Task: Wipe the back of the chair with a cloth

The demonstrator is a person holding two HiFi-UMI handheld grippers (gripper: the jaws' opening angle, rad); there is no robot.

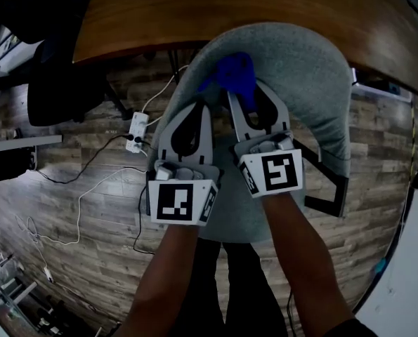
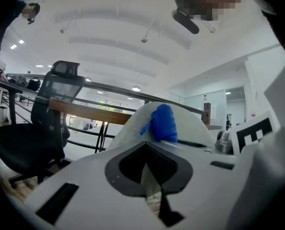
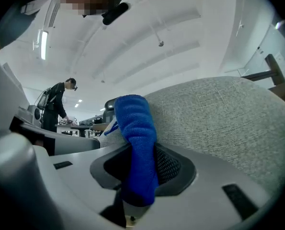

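Cloth [image 1: 231,72]: blue, pinched in right gripper [image 1: 242,102], on grey chair back [image 1: 314,69]. Left gripper [image 1: 197,107]: jaws together, empty (just beside). Recommended: press flat, sweep overlapping passes along curve.

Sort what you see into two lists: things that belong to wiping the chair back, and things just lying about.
Belongs to the job:
- blue fluffy cloth, clamped in the right gripper
- grey fabric chair back

Just lying about:
- white power strip with cables on the wooden floor
- black mesh office chair
- brown wooden table top
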